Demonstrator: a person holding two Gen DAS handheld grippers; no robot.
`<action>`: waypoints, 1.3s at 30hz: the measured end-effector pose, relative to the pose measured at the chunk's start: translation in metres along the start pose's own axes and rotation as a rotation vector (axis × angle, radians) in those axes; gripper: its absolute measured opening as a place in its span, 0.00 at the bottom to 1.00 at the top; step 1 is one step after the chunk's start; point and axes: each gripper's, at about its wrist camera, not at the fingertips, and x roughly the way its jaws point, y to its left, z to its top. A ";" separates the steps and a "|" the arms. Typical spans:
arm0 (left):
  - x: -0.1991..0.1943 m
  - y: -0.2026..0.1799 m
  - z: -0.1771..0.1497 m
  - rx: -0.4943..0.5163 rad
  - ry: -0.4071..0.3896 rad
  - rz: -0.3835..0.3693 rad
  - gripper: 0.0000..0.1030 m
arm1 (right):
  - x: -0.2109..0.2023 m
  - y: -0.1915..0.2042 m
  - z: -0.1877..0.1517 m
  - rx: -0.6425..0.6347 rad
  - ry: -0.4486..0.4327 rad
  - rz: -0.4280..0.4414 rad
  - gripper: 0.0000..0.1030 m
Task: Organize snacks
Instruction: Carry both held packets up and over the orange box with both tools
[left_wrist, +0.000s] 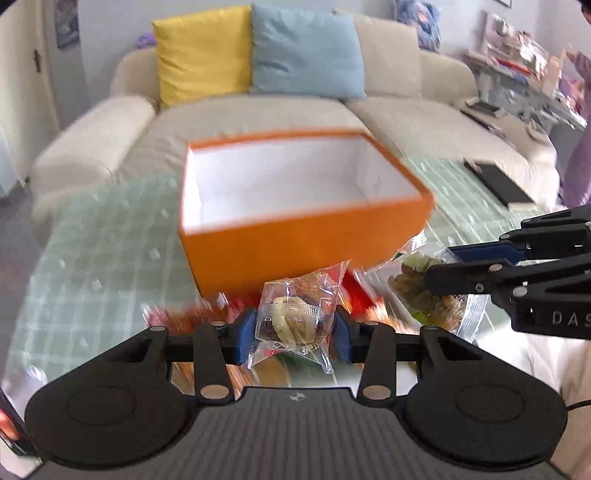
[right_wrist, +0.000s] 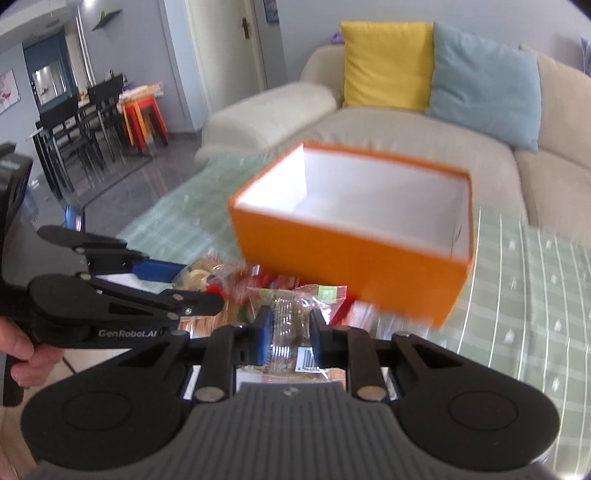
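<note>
A clear-wrapped pastry snack (left_wrist: 295, 317) sits pinched between the blue pads of the left gripper (left_wrist: 295, 328), whose jaws stand about half apart, pressing on both sides of the wrapper. It hangs just near of the orange box (left_wrist: 306, 236), which stands open and white inside on the green checked tablecloth (left_wrist: 92, 258). To the right, the right gripper (right_wrist: 290, 332) has its jaws closed tight on a flat clear packet (right_wrist: 291, 325) with a green label and a barcode sticker. In the left wrist view that packet shows dark, leafy contents. More wrappers, red and orange, lie under both grippers, too blurred to tell apart. The box's near edge is smeared. A cream sofa (left_wrist: 110, 122) with a yellow cushion (left_wrist: 203, 55) and a blue cushion (left_wrist: 306, 51) stands beyond.
</note>
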 end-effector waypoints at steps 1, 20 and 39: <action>-0.001 0.003 0.007 -0.007 -0.019 0.007 0.48 | 0.000 -0.002 0.009 -0.006 -0.018 -0.003 0.18; 0.078 0.047 0.096 -0.147 -0.009 0.007 0.48 | 0.094 -0.040 0.114 0.073 -0.060 -0.083 0.18; 0.165 0.045 0.094 0.013 0.354 0.159 0.48 | 0.203 -0.074 0.104 0.263 0.275 -0.026 0.18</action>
